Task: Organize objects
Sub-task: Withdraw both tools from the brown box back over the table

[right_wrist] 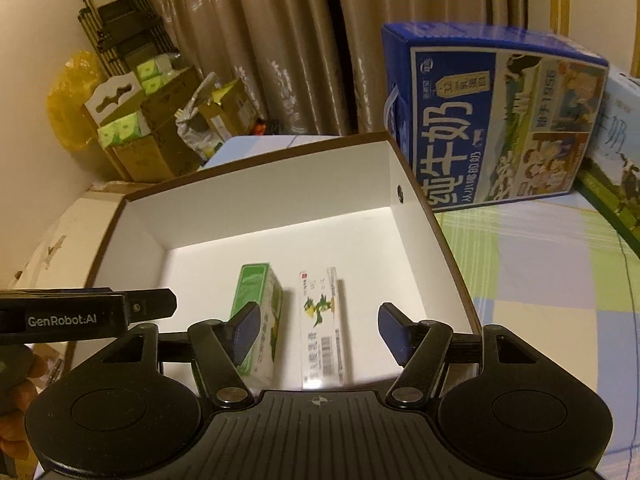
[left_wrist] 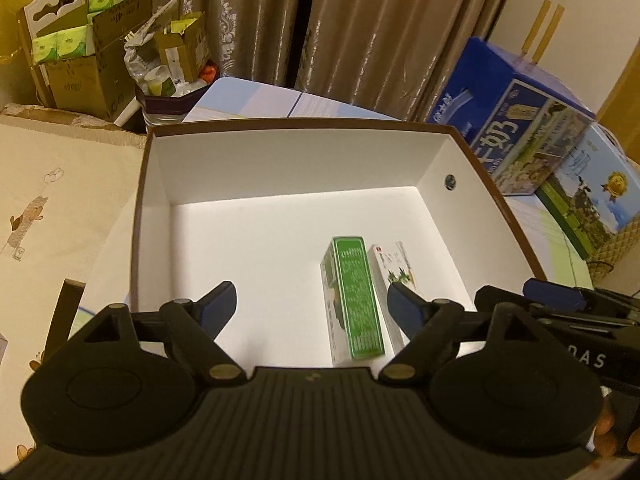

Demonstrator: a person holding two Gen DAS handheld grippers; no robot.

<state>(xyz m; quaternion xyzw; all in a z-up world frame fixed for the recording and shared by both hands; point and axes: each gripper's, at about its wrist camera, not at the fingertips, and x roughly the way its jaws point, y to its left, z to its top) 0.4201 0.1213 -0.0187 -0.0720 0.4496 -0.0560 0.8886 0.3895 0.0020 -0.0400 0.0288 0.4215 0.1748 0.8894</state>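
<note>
A large open box (left_wrist: 432, 200) (right_wrist: 420, 220), brown outside and white inside, lies in front of both grippers. On its floor a green carton (left_wrist: 356, 304) (right_wrist: 256, 316) and a white carton with a green picture (left_wrist: 394, 272) (right_wrist: 320, 320) lie side by side. My left gripper (left_wrist: 312, 308) hangs open above the box floor, left of the green carton, holding nothing. My right gripper (right_wrist: 318, 330) is open above the white carton, its fingers well apart from it. The right gripper's body shows at the right edge of the left wrist view, the left gripper's at the left edge of the right wrist view.
Blue milk cases (left_wrist: 520, 120) (right_wrist: 500, 120) stand to the right of the box on a checked cloth (right_wrist: 540, 280). Cardboard boxes with green packs (left_wrist: 76, 52) (right_wrist: 132, 132) and a bag pile up at the back left before curtains (left_wrist: 360, 20). A cream cushion (left_wrist: 52, 200) lies left.
</note>
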